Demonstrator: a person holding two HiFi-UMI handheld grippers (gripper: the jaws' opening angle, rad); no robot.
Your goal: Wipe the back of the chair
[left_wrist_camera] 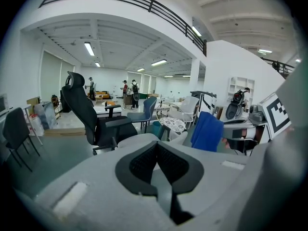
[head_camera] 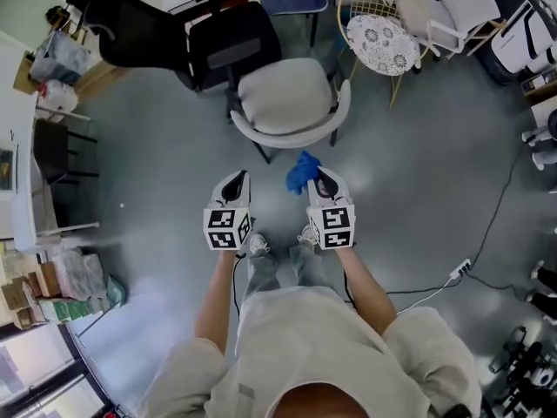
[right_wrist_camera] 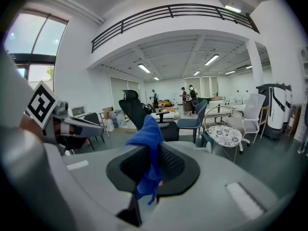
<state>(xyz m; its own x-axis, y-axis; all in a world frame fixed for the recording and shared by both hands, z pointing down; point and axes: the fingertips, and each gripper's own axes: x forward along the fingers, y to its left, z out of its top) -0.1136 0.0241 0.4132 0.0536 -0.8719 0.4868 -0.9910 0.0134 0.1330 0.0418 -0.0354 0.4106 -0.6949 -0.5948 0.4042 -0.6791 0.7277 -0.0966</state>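
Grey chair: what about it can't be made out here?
- Head view: the chair back is seen from above, so its rear face is edge-on.
- Left gripper view: the body of the left gripper hides much of the chair.
- Right gripper view: the blue cloth in the right gripper hides part of the chair.

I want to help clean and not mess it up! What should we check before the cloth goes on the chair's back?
1. Blue cloth pinched in the right gripper: ok.
2. Left gripper empty, jaws together: ok.
3. Grey chair turned so its curved back faces the person: ok.
4. Cloth touching the back: not ok, it is short of it.
5. Floor cable off to the side of the feet: ok.
6. Cloth clean or damp: cannot tell.
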